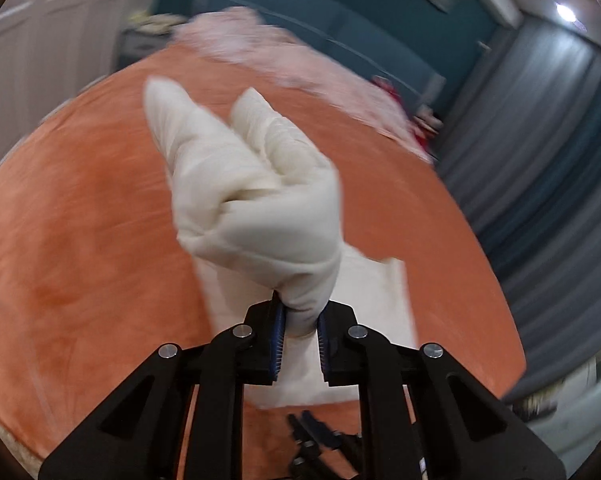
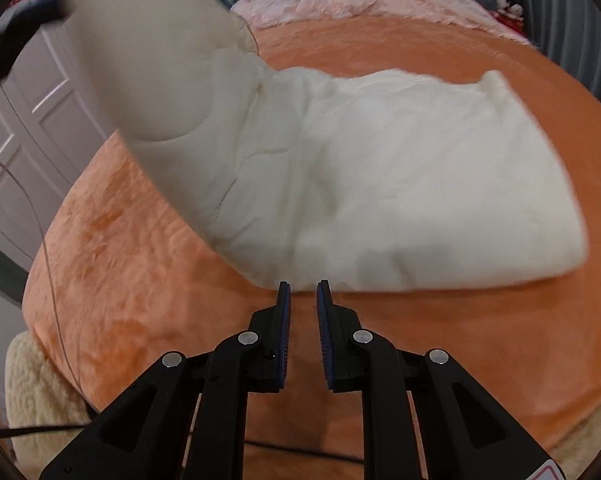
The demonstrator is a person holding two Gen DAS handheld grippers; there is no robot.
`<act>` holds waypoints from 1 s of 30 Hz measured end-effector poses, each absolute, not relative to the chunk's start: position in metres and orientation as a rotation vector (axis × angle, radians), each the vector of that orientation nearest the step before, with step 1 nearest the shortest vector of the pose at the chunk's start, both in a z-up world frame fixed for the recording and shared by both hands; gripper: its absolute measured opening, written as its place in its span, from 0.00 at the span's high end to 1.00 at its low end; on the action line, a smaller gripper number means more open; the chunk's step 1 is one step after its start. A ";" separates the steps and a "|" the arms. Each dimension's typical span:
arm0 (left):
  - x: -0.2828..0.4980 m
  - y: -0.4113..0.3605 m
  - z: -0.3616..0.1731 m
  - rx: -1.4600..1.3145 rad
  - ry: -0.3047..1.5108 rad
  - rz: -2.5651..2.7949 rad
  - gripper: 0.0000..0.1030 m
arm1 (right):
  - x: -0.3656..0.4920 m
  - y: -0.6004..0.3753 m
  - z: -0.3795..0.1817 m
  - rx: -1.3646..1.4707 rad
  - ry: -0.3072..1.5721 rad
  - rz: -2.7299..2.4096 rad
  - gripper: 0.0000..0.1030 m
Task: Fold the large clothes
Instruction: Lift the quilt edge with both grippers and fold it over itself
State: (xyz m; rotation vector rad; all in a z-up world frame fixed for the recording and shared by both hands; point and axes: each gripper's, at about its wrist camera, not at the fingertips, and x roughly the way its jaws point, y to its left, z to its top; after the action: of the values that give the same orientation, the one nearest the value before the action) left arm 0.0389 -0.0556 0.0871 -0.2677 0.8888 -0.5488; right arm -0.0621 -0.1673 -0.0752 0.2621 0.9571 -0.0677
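On the left, the left hand-held gripper (image 1: 300, 320) is pinched tight on a bunched part of the cream garment (image 2: 400, 184), lifting that part up off the bed (image 2: 420, 40). The rest of the garment lies flat on the orange bedspread, its long axis running left to right across the right wrist view. The right hand-held gripper (image 2: 303, 292) sits just before the garment's near edge, jaws slightly apart, holding nothing.

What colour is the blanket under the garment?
Orange: the plush orange blanket under the cream-white garment shows best in the right wrist view.
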 end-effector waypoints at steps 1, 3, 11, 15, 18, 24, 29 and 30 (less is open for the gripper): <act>0.034 -0.072 0.090 -0.248 0.890 -0.585 0.88 | -0.072 -0.178 -0.070 0.257 0.946 -0.086 0.86; 0.028 -0.115 0.086 -0.200 0.915 -0.658 0.88 | -0.087 -0.195 -0.063 0.254 0.930 -0.117 0.85; 0.017 -0.209 0.002 -0.033 1.191 -0.760 0.80 | -0.130 -0.266 -0.050 0.285 0.903 -0.276 0.75; 0.011 -0.186 0.011 -0.109 1.181 -0.745 0.50 | -0.140 -0.284 -0.029 0.307 0.832 -0.301 0.58; 0.007 -0.151 0.038 -0.158 1.049 -0.685 0.36 | -0.138 -0.291 -0.001 0.310 0.729 -0.291 0.45; 0.033 -0.114 0.056 -0.153 0.989 -0.507 0.33 | -0.089 -0.297 0.037 0.301 0.639 -0.221 0.35; 0.039 -0.107 0.025 -0.184 1.083 -0.435 0.33 | -0.044 -0.305 0.019 0.345 0.743 -0.218 0.44; 0.042 -0.103 0.019 -0.176 1.093 -0.428 0.33 | -0.037 -0.305 0.012 0.360 0.782 -0.206 0.57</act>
State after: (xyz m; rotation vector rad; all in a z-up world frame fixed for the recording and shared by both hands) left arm 0.0421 -0.1026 0.0194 -0.1760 1.0934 -0.4281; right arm -0.0372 -0.3053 0.0121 0.3604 0.7824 -0.2064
